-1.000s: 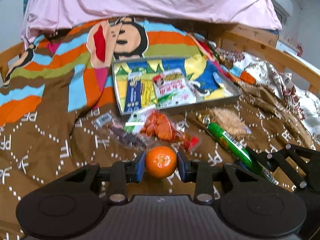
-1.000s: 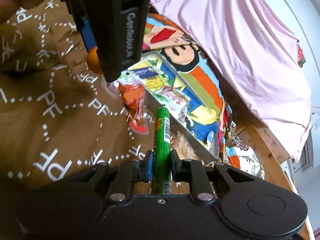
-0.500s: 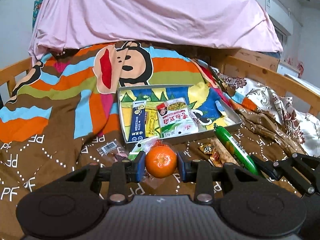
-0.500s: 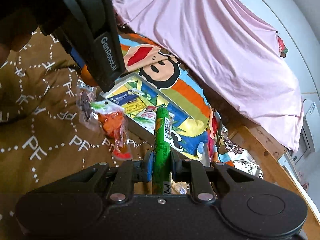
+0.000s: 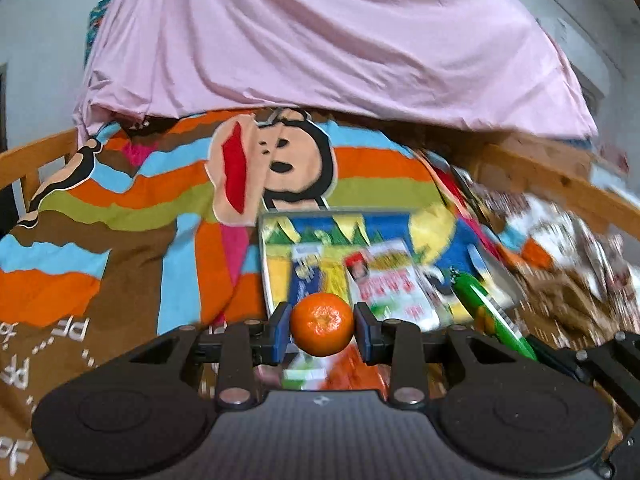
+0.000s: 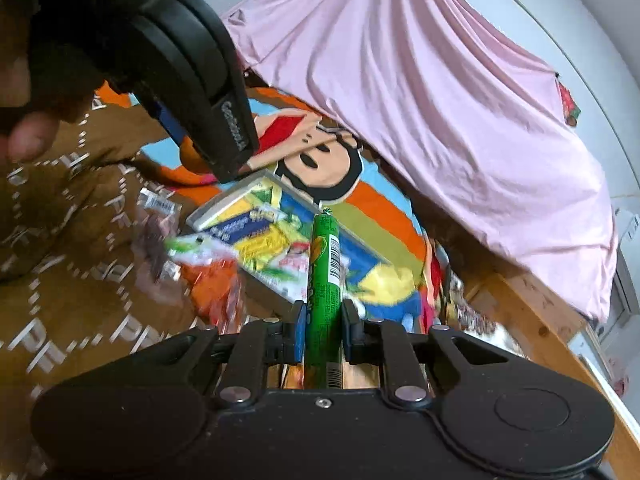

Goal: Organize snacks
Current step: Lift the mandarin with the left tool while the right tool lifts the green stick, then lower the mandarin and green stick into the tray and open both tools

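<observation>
The left gripper (image 5: 322, 330) clamps a mandarin (image 5: 322, 329) at lower centre of its view, just below the tray (image 5: 268, 280) of snack packets; the right gripper (image 6: 323, 330) pinches a green sausage stick (image 6: 325, 272) pointing toward that tray (image 6: 224, 204) mid-frame

The tangerine (image 5: 322, 329) is bright orange with a dimpled skin. The sausage stick (image 6: 325, 280) is green with yellow lettering and a white barcode patch. The tin tray (image 5: 264, 252) has a silver rim and a cartoon print of blue, yellow and green inside. The snack packet (image 5: 390, 284) in it is white with red characters and a green base. The blanket (image 5: 132, 200) carries orange, light blue, olive and brown stripes, a cartoon monkey face with a red mouth, and white letters on brown. The sheet (image 5: 320, 40) is plain pale pink. Both grippers are black with blue pads (image 5: 280, 330).
</observation>
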Motion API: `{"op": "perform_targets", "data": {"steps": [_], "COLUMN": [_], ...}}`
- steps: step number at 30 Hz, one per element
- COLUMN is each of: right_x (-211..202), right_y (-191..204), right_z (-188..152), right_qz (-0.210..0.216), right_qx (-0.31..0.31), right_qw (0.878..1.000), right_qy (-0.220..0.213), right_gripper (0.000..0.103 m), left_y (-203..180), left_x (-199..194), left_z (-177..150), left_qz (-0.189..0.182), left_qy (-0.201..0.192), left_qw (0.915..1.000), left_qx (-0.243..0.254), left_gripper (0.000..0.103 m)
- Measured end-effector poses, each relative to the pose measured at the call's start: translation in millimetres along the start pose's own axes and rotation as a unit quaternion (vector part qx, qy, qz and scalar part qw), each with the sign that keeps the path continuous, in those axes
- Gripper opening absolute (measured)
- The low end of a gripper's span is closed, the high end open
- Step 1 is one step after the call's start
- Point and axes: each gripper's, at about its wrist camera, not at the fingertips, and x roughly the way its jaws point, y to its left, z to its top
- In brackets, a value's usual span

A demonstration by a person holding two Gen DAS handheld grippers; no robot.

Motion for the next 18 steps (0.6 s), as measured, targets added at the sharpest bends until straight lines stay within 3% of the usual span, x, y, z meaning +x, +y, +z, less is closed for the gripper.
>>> {"op": "perform_targets", "data": {"steps": [4,11,15,18], "right_x": [39.9,112.7,150.6,173.7], "right_y": [-8.3,-38.9,-48.6,-49.4], "right_z": [19.8,42.9,44.9,39.4], "right_qz": [0.005,0.048,0.07,0.086], "right_qx": [0.018,0.133,0.196,0.231], "right_qw": [1.0,0.99,0.978,0.969], "right_qy": [-0.016,-0.031,-0.017,0.003], "right_gripper": [0.019,0.019,0.019,0.019], "left_y": [21.2,42.5,46.6,46.0], "left_x": [35.4,94.9,122.1,138.5], "left_z": [15.4,25.4,19.4,10.8], "left_qz": [0.004,-0.038,-0.05,-0.039], "left_qy": [-0.01,-0.005,0.018,0.05], "left_qw": [0.9991,0.9962,0.9936,0.9909], "left_qx": [-0.041,-0.078,-0.099,-0.118], "left_gripper": [0.037,0.037,0.037,0.037]}}
